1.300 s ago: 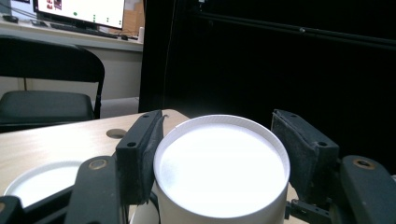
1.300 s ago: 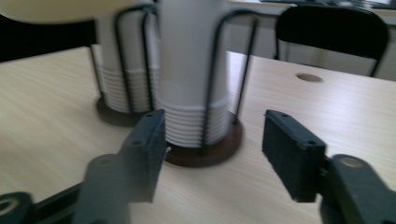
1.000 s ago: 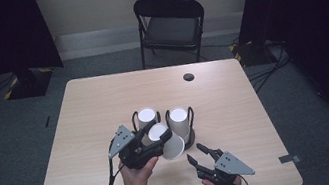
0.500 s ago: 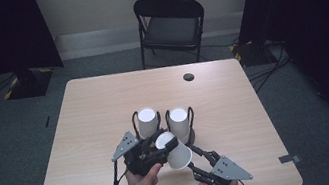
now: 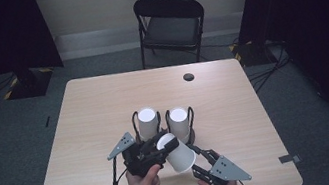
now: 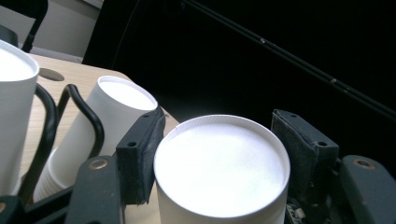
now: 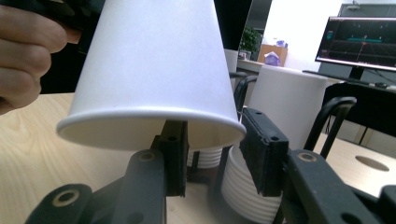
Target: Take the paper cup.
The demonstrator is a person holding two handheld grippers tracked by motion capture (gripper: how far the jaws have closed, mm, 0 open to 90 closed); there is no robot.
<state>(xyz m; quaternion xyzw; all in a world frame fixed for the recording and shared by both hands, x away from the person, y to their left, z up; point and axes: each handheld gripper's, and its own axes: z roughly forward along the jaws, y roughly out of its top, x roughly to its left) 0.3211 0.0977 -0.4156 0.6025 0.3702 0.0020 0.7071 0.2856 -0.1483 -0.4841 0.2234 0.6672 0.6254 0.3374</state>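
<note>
A white paper cup (image 5: 178, 153), bottom up and tilted, hangs over the table's near edge. My left gripper (image 5: 164, 146) is shut on its closed base end (image 6: 219, 168), a pad on each side. My right gripper (image 5: 194, 157) reaches up from below at the cup's mouth (image 7: 154, 70). One jaw is inside the rim and the other just outside it. Its jaws have just been closing with the rim wall between them, and a gap still shows, so it is open (image 7: 212, 135). Behind stand two stacks of white cups (image 5: 147, 121) (image 5: 179, 120) in black wire holders.
The light wooden table (image 5: 104, 107) has a black round grommet (image 5: 189, 76) at the far right. A black folding chair (image 5: 170, 20) stands beyond the far edge. The cup stacks (image 6: 119, 121) (image 7: 289, 102) sit close behind both grippers. A lit monitor (image 7: 359, 42) stands farther off.
My left gripper has carried the cup down and to the right, tipping its mouth toward my right gripper. The right gripper's jaws have narrowed around the cup's rim.
</note>
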